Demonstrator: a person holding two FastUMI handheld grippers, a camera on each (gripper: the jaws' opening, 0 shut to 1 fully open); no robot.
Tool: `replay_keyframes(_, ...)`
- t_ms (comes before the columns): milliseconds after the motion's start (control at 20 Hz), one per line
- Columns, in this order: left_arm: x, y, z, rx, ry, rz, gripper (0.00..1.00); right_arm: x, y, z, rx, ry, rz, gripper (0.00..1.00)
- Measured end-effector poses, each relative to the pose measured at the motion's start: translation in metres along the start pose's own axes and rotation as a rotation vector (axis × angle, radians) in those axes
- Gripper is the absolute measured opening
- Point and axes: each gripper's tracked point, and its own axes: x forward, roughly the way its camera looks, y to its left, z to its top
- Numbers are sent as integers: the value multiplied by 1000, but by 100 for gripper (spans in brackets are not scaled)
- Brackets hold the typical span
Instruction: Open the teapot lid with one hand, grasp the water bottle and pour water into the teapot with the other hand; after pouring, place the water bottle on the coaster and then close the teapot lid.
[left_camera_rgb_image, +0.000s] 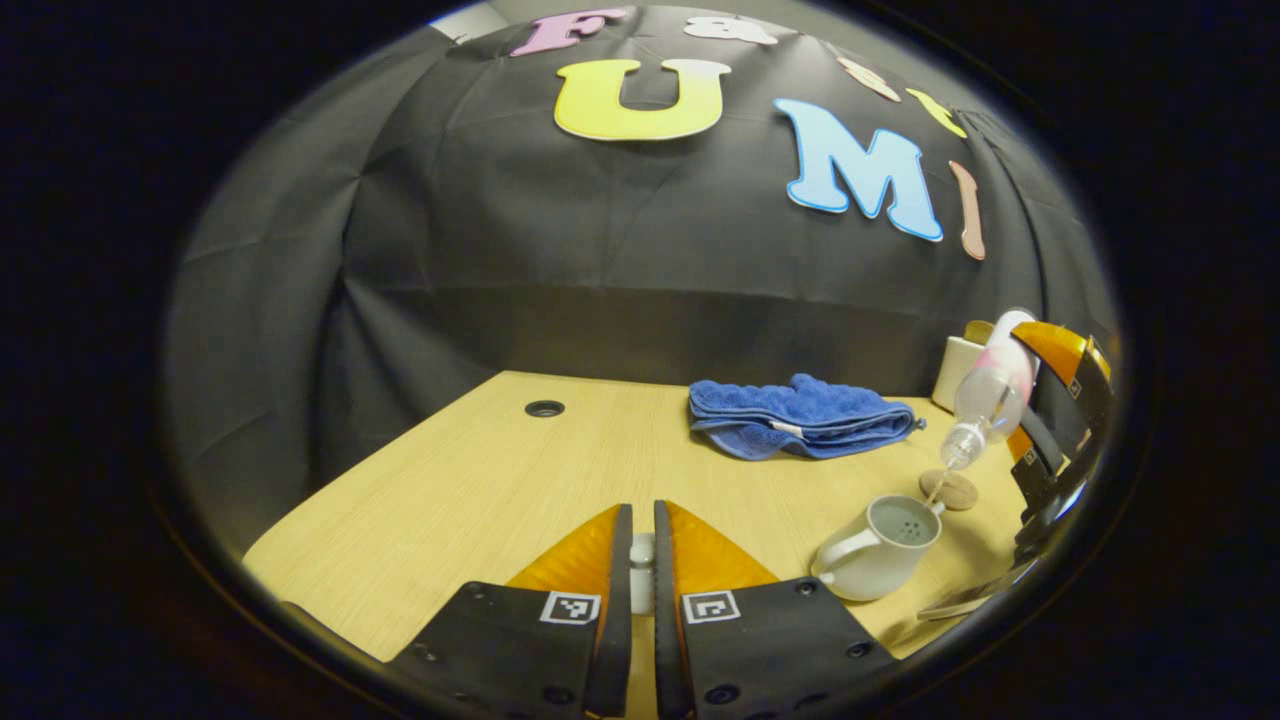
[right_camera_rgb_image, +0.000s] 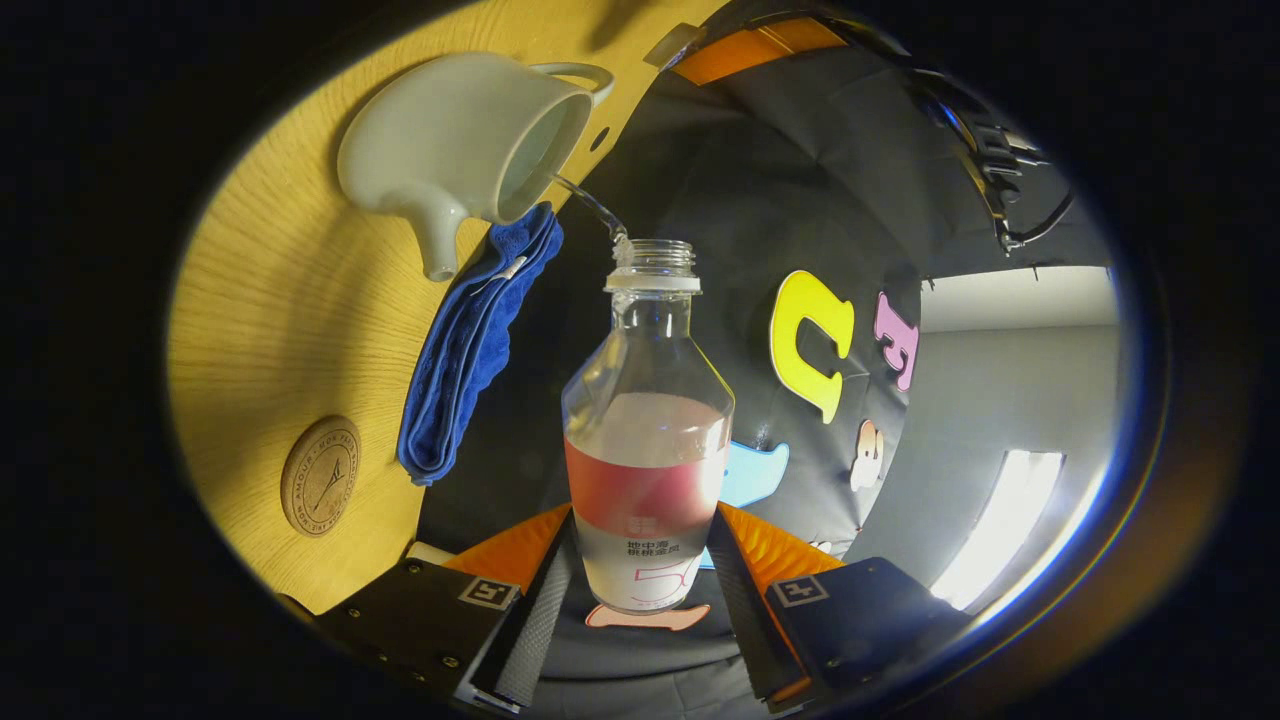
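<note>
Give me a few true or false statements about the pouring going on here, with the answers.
1. The water bottle is tipped, with water running into the teapot. True.
2. The teapot lid is on the pot. False: the pot is open; the left gripper holds a small white piece, likely the lid.
3. The bottle stands on the coaster. False: the right gripper holds it up.
4. A blue towel lies behind the teapot. True.

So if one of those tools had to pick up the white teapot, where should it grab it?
Probably the loop handle. The teapot stands upright on the table with the handle sticking out sideways, away from the spout. Coming in level from that side keeps the tool clear of the open top, where the bottle is pouring.
</note>
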Motion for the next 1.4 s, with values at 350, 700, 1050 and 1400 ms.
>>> replay_keyframes(350,0,-1,-1,0,0,-4,17,-3,-1,2,-24,-19,-17,77)
replay_keyframes(700,2,-3,-2,0,5,-8,17,-1,-6,3,-41,-33,-23,77)
replay_keyframes(1050,2,-4,-4,1,9,-10,17,1,-8,4,-56,-49,-20,77)
replay_keyframes(1400,1,-4,-3,1,8,-10,17,1,-10,5,-70,-57,-22,76)
